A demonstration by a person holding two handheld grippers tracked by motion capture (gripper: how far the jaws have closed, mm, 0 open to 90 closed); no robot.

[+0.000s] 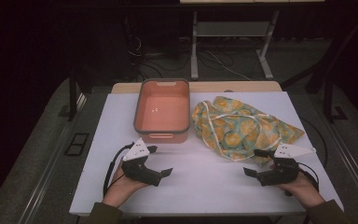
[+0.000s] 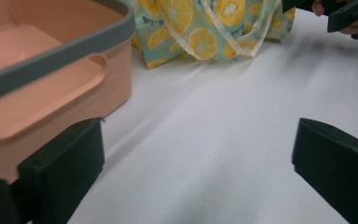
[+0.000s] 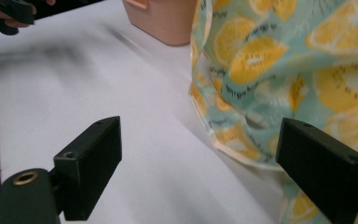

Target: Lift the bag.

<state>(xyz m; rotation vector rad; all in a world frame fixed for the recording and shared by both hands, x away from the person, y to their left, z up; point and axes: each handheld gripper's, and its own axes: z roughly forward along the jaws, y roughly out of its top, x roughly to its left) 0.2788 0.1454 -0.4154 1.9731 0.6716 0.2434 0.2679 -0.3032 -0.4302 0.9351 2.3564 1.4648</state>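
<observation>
1. The left gripper [image 1: 162, 161] rests low over the white table [image 1: 200, 182], pointing inward, jaws spread wide with nothing between them.
2. The right gripper [image 1: 255, 162] mirrors it, jaws spread and empty, just beside the lemon-print cloth bag [image 1: 235, 128].
3. The bag lies crumpled right of the pink bin [image 1: 162, 112].

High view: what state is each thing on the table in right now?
Pink tub: upright, empty.
Lemon-print cloth bag: crumpled, lying flat beside the tub.
Left gripper: open, holding nothing.
Right gripper: open, holding nothing, at the bag's near edge.
</observation>
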